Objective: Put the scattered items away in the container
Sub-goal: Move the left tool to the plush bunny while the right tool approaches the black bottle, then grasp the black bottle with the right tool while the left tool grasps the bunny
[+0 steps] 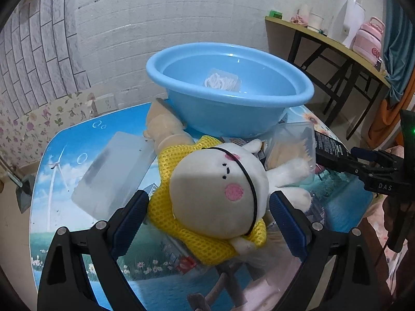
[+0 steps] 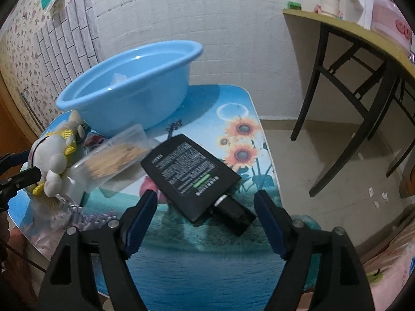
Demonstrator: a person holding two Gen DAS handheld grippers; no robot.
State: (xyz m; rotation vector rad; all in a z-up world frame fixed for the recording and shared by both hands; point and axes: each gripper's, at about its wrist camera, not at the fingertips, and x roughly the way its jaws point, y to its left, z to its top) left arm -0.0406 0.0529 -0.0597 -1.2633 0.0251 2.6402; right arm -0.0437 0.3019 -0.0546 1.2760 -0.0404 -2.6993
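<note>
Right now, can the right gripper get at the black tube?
Probably yes: the right gripper is open, the black tube lies flat on the table just ahead of it, cap nearest, nothing between them.

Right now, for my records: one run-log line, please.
left gripper: open around plush toy | right gripper: open over black tube | basin: one packet

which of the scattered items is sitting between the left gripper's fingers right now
The white plush rabbit in yellow mesh lies between the open left gripper. The black tube lies before the right gripper.
</note>
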